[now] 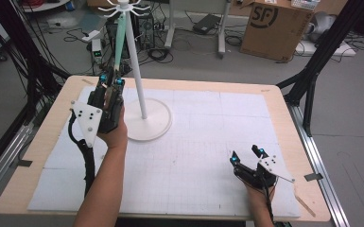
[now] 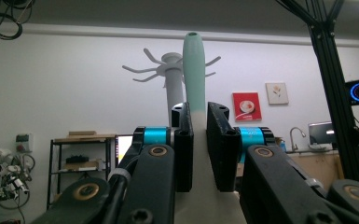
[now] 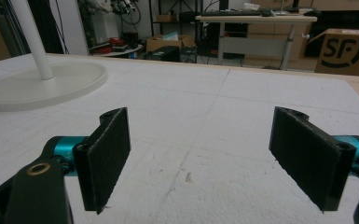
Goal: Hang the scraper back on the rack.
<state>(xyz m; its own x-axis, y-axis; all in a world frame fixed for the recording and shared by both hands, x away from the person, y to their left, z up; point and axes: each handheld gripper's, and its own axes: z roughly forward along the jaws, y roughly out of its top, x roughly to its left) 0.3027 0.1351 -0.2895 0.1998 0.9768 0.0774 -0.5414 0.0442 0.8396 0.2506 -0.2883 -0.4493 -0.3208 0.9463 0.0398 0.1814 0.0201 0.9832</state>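
While the left gripper (image 1: 111, 80) clamps the mint-green handled tool (image 2: 194, 70) upright beside the white hook stand (image 1: 133, 56), its hanging hole should be lined up with a prong before lifting. Space above is free; the pole stands close. The right gripper (image 1: 247, 156) rests open and empty on the table (image 1: 208, 142).

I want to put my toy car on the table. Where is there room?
The white mat is bare between the stand's round base and the right tongs, and along the far right edge. It is crowded at the far left, where the left tongs hold a mint-green handle beside the pole.
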